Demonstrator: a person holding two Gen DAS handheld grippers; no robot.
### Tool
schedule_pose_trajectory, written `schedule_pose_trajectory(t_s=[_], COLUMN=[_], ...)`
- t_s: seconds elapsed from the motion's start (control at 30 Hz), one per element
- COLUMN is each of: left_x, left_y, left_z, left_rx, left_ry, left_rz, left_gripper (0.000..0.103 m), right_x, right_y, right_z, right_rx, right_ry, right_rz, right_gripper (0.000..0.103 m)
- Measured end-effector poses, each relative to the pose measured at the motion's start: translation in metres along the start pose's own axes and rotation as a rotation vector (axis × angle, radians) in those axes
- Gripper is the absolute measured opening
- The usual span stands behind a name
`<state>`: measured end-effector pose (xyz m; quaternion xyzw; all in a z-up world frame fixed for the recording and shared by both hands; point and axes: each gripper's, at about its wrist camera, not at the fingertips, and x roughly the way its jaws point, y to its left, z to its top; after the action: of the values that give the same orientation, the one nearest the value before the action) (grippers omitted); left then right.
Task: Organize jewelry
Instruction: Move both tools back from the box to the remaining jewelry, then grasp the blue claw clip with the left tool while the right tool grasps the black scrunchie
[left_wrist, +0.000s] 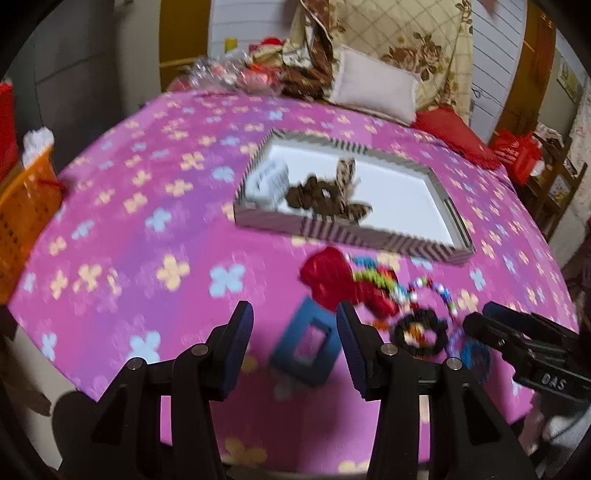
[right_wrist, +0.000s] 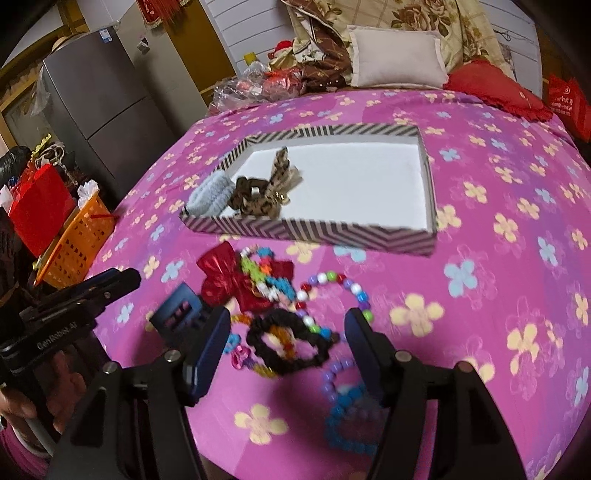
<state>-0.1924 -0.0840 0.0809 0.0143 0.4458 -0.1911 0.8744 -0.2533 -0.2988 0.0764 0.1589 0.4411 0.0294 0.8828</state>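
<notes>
A striped shallow box (left_wrist: 334, 229) (right_wrist: 314, 230) lies on the pink bedspread; it holds a light blue scrunchie (right_wrist: 208, 195), a brown scrunchie (left_wrist: 306, 194) and a leopard bow (right_wrist: 275, 181). In front of it lie a red bow (left_wrist: 327, 277) (right_wrist: 221, 277), a blue rectangular hair clip (left_wrist: 306, 347) (right_wrist: 177, 306), a black scrunchie (left_wrist: 419, 330) (right_wrist: 288, 347) and bead bracelets (right_wrist: 332, 291). My left gripper (left_wrist: 295, 325) is open, its fingers on either side of the blue clip. My right gripper (right_wrist: 288, 343) is open above the black scrunchie.
An orange basket (right_wrist: 74, 240) and a red bag (right_wrist: 37, 206) stand left of the bed. Pillows (right_wrist: 395, 55) and clutter lie at the far end. A blue bead bracelet (right_wrist: 351, 417) lies near the front edge. A grey fridge (right_wrist: 96, 96) stands at the back left.
</notes>
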Motion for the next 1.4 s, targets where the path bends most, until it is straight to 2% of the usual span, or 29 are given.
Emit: schedule_pose_trajectory(t_s=[0.3, 0.47, 0.63, 0.87, 1.13, 1.2, 1.4], left_x=[0.011, 0.015, 0.023, 0.032, 0.038, 0.038, 0.045], left_y=[0.005, 0.003, 0.003, -0.005, -0.003, -0.004, -0.012], left_z=[-0.026, -0.027, -0.028, -0.029, -0.027, -0.027, -0.031], left_rx=[0.002, 0.006, 0.018, 0.072, 0.088, 0.097, 0.140], left_ry=[0.057, 0.053, 0.053, 0.050, 0.070, 0.072, 0.091], left_rz=[-0.060, -0.077, -0.072, -0.053, -0.114, -0.130, -0.096], left_gripper=[0.056, 0.057, 0.058, 0.058, 0.058, 0.061, 0.062], right_x=[0.012, 0.017, 0.029, 0.041, 0.044, 0.044, 0.048], right_y=[-0.006, 0.002, 0.009, 0.010, 0.010, 0.011, 0.011], right_z=[-0.025, -0.021, -0.014, -0.011, -0.007, -0.007, -0.006], right_rx=[-0.058, -0.127, -0.167, -0.169, -0.166, -0.163, -0.166], right_ry=[0.059, 0.039, 0.044, 0.059, 0.066, 0.067, 0.075], right_rz=[-0.015, -0.041, -0.041, -0.027, -0.012, -0.008, -0.007], right_gripper=[0.067, 0.059, 0.057, 0.057, 0.057, 0.057, 0.057])
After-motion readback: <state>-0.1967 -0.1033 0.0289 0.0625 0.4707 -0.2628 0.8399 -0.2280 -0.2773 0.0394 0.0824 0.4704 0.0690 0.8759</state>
